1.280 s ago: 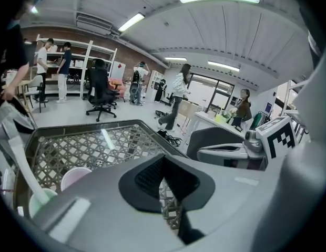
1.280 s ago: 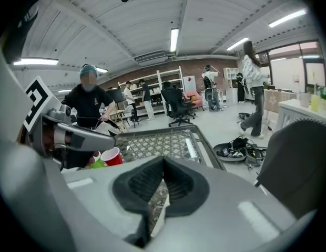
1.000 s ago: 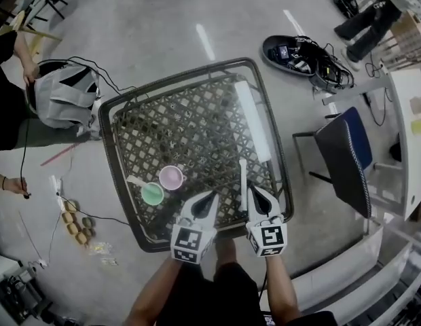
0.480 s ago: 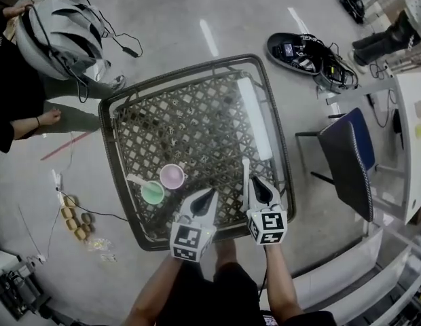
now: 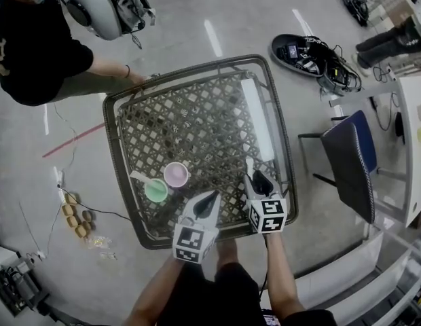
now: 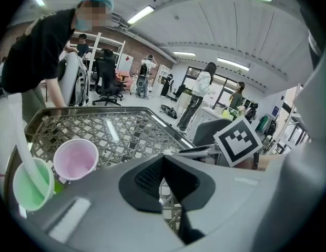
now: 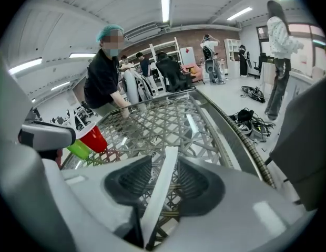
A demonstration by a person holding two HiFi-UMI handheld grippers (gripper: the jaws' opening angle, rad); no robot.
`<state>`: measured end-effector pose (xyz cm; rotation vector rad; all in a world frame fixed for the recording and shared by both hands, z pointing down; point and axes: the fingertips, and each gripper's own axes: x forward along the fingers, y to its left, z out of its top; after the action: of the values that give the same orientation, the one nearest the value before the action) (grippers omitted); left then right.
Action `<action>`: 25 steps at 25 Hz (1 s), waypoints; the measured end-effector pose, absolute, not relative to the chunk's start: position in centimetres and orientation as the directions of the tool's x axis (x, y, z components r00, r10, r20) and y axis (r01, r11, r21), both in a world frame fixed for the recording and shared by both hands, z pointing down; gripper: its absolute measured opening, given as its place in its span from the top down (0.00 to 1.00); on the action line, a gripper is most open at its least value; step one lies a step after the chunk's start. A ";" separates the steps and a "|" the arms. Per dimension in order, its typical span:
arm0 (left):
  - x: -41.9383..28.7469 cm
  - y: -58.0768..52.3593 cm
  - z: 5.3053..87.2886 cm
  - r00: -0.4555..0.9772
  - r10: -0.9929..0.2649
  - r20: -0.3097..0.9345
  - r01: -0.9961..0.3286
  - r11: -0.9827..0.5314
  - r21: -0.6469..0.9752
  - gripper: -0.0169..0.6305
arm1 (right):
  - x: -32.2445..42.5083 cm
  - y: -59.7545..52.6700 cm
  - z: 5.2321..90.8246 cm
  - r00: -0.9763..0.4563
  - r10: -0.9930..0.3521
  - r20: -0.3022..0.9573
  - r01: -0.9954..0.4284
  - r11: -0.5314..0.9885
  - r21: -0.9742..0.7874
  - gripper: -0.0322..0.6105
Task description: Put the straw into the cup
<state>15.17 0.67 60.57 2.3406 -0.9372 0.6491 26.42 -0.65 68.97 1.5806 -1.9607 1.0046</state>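
A white straw (image 7: 161, 190) lies between the jaws of my right gripper (image 7: 164, 164), with a gap on each side; the jaws are opening. In the head view this straw (image 5: 249, 166) sticks out past the right gripper (image 5: 258, 179) over the table's near right part. A pink cup (image 5: 175, 174) and a green cup (image 5: 156, 191) stand together to the left; the green cup (image 6: 31, 185) holds another straw (image 6: 20, 140). My left gripper (image 5: 212, 198) is shut and empty, just right of the pink cup (image 6: 75, 159).
The cups stand on a glass-topped wicker table (image 5: 129, 202). A person in black (image 5: 41, 46) leans a hand on its far left corner. A blue chair (image 5: 346, 161) stands to the right, with bags and cables (image 5: 312, 53) on the floor beyond.
My right gripper has sunk toward the table and its jaws have parted around the straw. The person at the left has stepped up to the table's far corner.
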 end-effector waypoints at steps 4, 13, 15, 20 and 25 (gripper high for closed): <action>14.5 1.1 61.2 0.635 -0.470 0.613 -0.735 -0.613 0.291 0.96 | 26.0 -0.6 69.9 -0.266 -0.621 0.737 -0.959 0.095 -0.265 0.71; 13.9 0.7 60.3 0.629 -0.490 0.604 -0.746 -0.600 0.289 0.96 | 26.1 -0.4 70.8 -0.229 -0.590 0.775 -0.970 0.073 -0.231 0.72; 13.6 0.6 60.1 0.625 -0.493 0.606 -0.748 -0.599 0.285 0.96 | 26.2 -0.4 70.9 -0.216 -0.584 0.782 -0.974 0.068 -0.218 0.75; 13.1 1.0 60.6 0.619 -0.489 0.615 -0.753 -0.592 0.287 0.96 | 26.3 -0.4 70.7 -0.208 -0.577 0.790 -0.977 0.079 -0.199 0.85; 12.6 1.2 60.0 0.623 -0.492 0.608 -0.753 -0.588 0.296 0.96 | 25.9 -0.5 69.4 -0.212 -0.601 0.771 -0.975 0.083 -0.204 0.86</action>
<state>12.57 1.22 59.97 2.3099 -0.9752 0.6428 25.87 -0.47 69.38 1.5504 -1.8681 0.9825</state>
